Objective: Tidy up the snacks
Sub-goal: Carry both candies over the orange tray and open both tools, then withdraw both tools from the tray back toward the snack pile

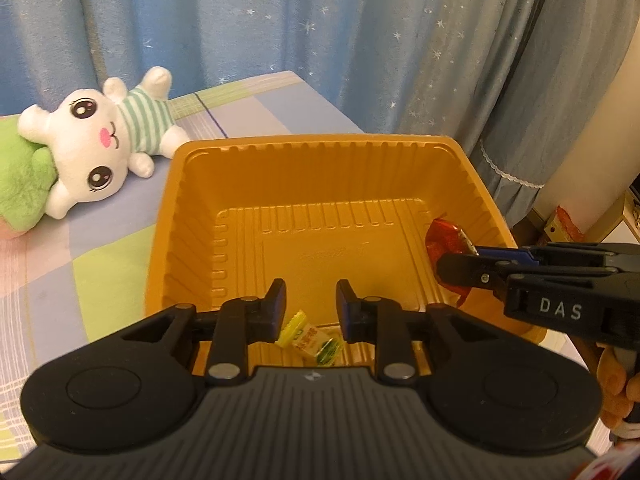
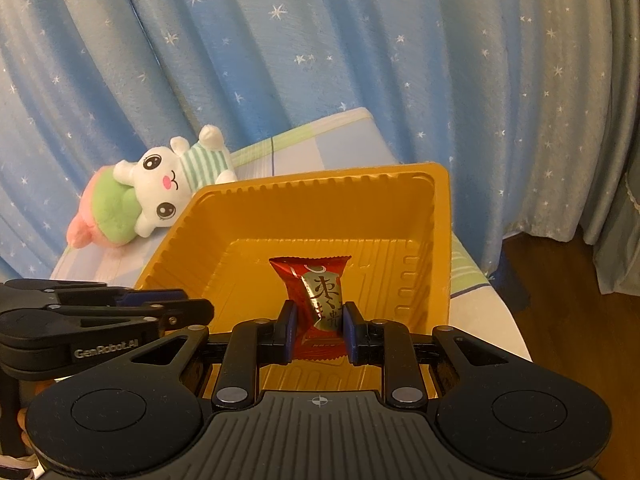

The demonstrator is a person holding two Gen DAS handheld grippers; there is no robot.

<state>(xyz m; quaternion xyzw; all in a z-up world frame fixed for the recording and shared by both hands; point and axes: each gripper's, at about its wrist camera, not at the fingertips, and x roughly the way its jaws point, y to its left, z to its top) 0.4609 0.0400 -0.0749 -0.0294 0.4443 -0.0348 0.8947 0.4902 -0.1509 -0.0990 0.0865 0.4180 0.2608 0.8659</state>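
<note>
A gold plastic tray (image 1: 192, 208) sits on a checked bedsheet; it also shows in the right wrist view (image 2: 440, 216). My left gripper (image 1: 311, 308) is open above the tray's near edge, with a small yellow-green candy (image 1: 310, 338) lying on the tray floor just below it. My right gripper (image 2: 319, 328) is shut on a red and gold wrapped candy (image 2: 320, 292) and holds it over the tray. In the left wrist view the right gripper (image 1: 460, 268) reaches in from the right with the red candy (image 1: 446, 238).
A white plush rabbit (image 1: 100, 144) lies on a green and pink plush beyond the tray's left side. Blue star curtains (image 2: 360, 60) hang behind. The bed edge and a wooden floor (image 2: 560, 292) are on the right.
</note>
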